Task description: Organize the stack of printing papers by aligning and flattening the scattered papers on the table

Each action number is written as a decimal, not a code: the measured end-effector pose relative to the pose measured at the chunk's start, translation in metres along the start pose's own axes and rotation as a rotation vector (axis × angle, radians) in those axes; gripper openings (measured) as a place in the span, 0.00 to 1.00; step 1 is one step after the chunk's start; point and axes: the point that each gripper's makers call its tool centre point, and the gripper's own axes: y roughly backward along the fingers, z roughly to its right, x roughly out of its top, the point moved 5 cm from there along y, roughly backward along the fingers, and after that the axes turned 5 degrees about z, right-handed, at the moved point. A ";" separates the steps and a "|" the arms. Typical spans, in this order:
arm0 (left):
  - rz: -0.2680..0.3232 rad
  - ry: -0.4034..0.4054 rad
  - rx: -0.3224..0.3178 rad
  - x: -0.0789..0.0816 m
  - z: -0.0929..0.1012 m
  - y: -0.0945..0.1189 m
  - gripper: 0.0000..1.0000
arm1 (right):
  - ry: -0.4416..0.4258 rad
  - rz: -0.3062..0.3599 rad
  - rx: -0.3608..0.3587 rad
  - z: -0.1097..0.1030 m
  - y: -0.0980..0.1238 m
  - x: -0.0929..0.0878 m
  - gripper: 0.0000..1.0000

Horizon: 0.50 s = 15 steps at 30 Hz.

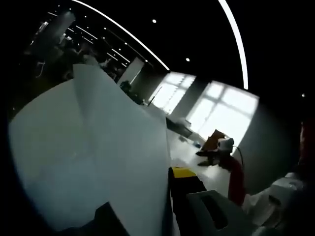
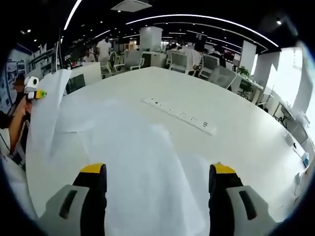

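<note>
No brand, label or writing can be read in either view.

In the right gripper view the right gripper (image 2: pixel 157 179) has its jaws wide apart with nothing between them, hovering over loose sheets of paper (image 2: pixel 142 162) that lie overlapping and askew on the white table (image 2: pixel 246 132). A power strip (image 2: pixel 179 115) lies at about 12 o'clock from the jaws, just past the far edge of the sheets. From 1 to 3 o'clock the tabletop is bare out to its curved rim. At 10 o'clock one sheet (image 2: pixel 47 113) is lifted off the table, with the left gripper (image 2: pixel 32 88) at its top edge; a person's arm (image 2: pixel 15 128) is below it, cut off by the picture's edge. Chairs (image 2: pixel 133 59) stand beyond the far rim.

In the left gripper view the lifted sheet (image 1: pixel 98 152) covers the picture from 7 to 12 o'clock and hides one jaw, so I cannot tell whether the left gripper's jaws are clamped on it. The room behind is dark and hard to make out, apart from bright windows (image 1: pixel 221 108) at 2 o'clock.
</note>
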 end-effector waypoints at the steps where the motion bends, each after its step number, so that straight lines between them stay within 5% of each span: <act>1: 0.000 0.000 0.000 0.000 0.000 0.000 0.06 | 0.000 0.000 0.003 -0.001 0.000 0.000 0.80; 15: 0.001 -0.003 0.003 0.002 0.000 0.001 0.06 | 0.003 -0.014 0.018 0.000 -0.007 0.000 0.80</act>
